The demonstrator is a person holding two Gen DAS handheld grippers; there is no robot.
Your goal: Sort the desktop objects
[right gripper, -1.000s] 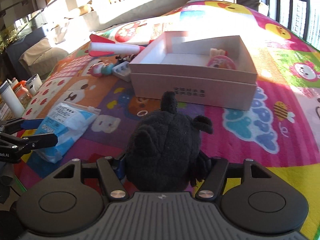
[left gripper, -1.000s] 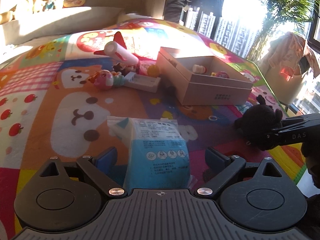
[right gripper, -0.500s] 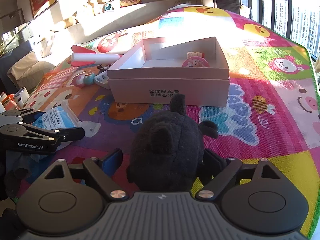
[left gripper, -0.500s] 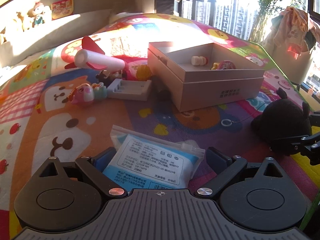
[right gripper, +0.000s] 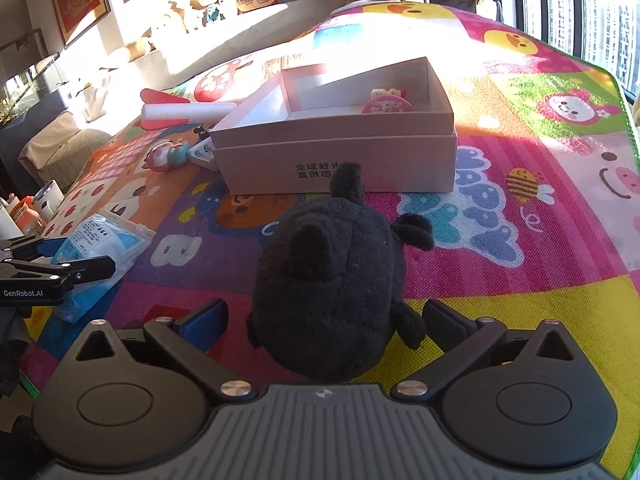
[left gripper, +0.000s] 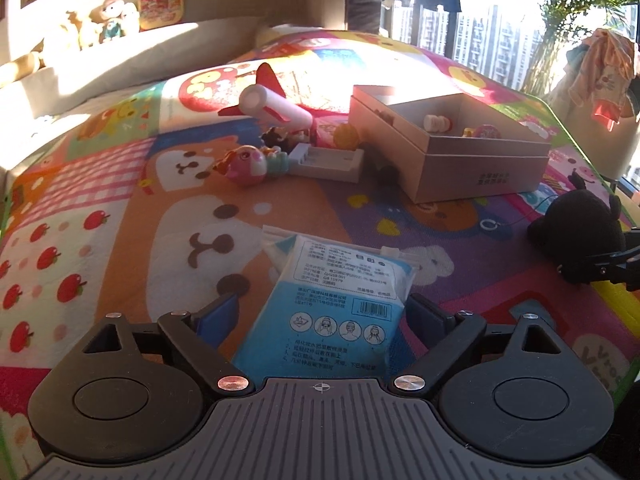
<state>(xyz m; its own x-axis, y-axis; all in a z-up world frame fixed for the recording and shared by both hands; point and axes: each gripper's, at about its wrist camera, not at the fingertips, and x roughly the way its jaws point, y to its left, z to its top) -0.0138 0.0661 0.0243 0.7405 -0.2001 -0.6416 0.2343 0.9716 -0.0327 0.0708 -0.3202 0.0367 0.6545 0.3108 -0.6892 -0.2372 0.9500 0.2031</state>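
Both hand-held grippers gape, the left (left gripper: pixel 322 314) astride a limp, slippery pouch (left gripper: pixel 340 292), the right (right gripper: pixel 326 314) astride a squashy plush (right gripper: pixel 332 276), best pinched mid-body.

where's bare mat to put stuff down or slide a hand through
Free: the pink and yellow mat right of the black plush, and the strip between the blue packet and the box. Crowded: left of the box, around the rocket toy and pink figure.
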